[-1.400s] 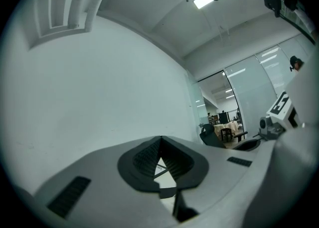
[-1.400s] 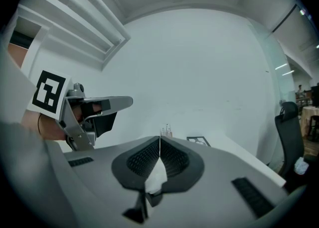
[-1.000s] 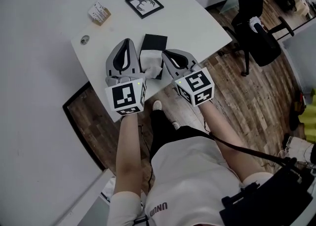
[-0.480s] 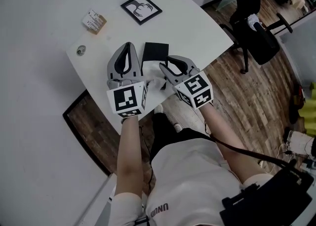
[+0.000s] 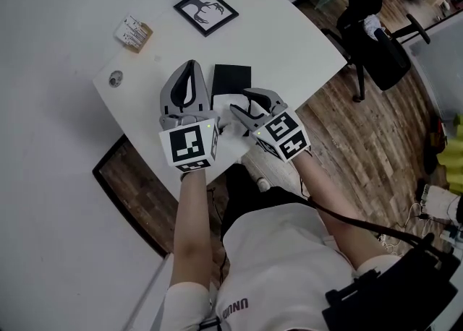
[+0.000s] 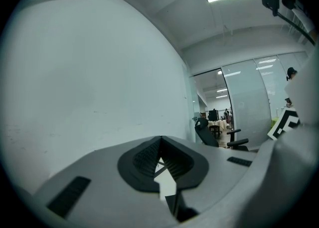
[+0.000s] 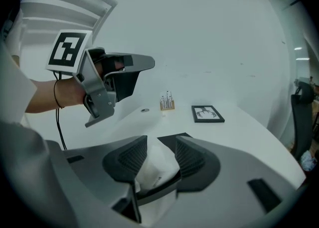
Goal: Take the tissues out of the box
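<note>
Two risks: jaws of your right gripper (image 7: 160,145), just opening, stand loose around the crumpled white tissue (image 7: 153,166) beside the black rectangular box (image 5: 231,76); it may slide off the white table (image 5: 289,26) edge. Your left gripper (image 6: 160,140) is clenched empty, so the box is unanchored.

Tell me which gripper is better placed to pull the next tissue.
Right. The right gripper has just been opening; its jaws straddle the white tissue, with the black box just beyond. The left gripper is shut, pointing at the wall.
</note>
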{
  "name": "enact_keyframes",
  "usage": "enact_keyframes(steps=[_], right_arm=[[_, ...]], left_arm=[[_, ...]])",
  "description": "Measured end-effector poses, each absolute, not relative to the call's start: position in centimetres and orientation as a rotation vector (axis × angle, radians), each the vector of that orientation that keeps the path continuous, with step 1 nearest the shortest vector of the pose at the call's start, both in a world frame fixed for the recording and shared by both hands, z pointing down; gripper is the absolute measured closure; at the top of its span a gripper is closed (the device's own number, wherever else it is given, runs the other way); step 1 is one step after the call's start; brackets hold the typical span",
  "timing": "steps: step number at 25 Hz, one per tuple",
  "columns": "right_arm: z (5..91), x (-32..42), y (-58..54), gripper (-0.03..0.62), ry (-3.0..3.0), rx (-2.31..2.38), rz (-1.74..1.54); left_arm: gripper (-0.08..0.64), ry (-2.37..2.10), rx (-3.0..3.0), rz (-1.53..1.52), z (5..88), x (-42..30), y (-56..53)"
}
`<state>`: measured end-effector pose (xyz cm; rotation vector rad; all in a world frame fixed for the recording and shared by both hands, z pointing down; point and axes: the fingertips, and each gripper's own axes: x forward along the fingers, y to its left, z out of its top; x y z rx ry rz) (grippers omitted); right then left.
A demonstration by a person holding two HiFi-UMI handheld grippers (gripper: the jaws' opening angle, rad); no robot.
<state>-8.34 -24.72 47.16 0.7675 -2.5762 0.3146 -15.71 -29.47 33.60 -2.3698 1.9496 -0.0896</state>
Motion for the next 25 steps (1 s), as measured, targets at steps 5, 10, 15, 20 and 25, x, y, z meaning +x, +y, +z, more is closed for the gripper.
enact_keyframes(steps=[5, 10, 15, 20, 25], right_arm=[[48.4, -8.6, -24.2, 0.413, -2.539, 0.720, 0.329], [48.8, -9.1, -23.6, 0.413, -2.543, 0.656, 0.352], [49.4, -9.2, -23.3, 0.414, -2.511, 0.646, 0.334], [49.5, -9.1, -23.2, 0.448, -2.495, 0.666, 0.265], [49.4, -9.0, -23.1, 0.480, -2.494, 0.661, 0.254]], left_arm=[[0.548, 1.948, -2.387, -0.089, 33.9, -15.7, -29.7], [0.548, 1.948, -2.400, -0.086, 34.0, -15.8, -30.0], [0.548, 1.949, -2.399, -0.081, 34.0, -15.9, -30.2], [0.548, 1.943, -2.410, -0.095, 34.2, -15.7, -30.2], [0.548, 1.956, -2.406, -0.092, 34.3, -16.0, -30.3]])
